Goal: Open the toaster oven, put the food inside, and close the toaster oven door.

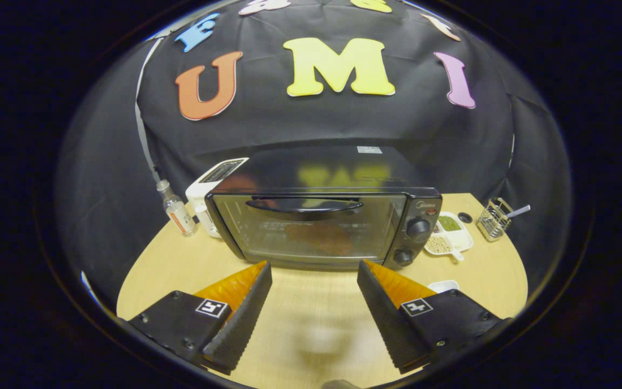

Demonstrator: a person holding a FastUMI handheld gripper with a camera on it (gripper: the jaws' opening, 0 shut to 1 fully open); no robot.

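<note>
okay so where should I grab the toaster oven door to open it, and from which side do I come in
Grip the dark curved handle across the top of the glass door. The toaster oven faces the tongs, which hang open over the table just short of the closed door, so come in straight from the front. The bar stands off the glass, likely leaving room for a finger behind it.

A staged recording booth set up as a small kitchen counter

Black cloth hangs as the backdrop behind a light wooden table (pixel 181 270) carrying kitchen things: a black toaster oven (pixel 322 227), a white toaster (pixel 208 183), a small bottle (pixel 177 212), a divided dish of beans (pixel 448 235) and a wire utensil holder (pixel 493 219).
</note>
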